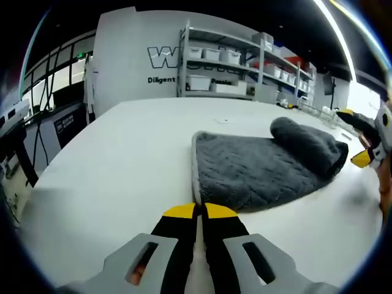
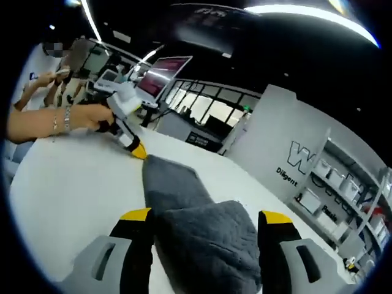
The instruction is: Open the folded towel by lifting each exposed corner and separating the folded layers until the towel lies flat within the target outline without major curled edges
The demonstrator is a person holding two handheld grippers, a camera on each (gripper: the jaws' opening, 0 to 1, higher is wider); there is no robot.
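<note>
A grey fluffy towel (image 1: 251,168) lies on the white table (image 1: 122,159), its far part rolled over into a thick fold (image 1: 309,146). My left gripper (image 1: 200,211) is shut on the towel's near corner, yellow tips pressed together. The right gripper (image 1: 361,138) comes in from the right edge, beside the fold, jaws apart. In the right gripper view, my right gripper (image 2: 206,215) is open wide with the folded towel (image 2: 202,233) lying between its jaws. Beyond it, a hand (image 2: 86,116) holds the left gripper (image 2: 131,144) at the towel's far corner.
Metal shelves with white bins (image 1: 220,61) stand behind the table against a white lettered wall. A desk with equipment (image 1: 61,122) sits at the left. In the right gripper view, a monitor (image 2: 162,70) and people's arms (image 2: 37,122) are at the upper left.
</note>
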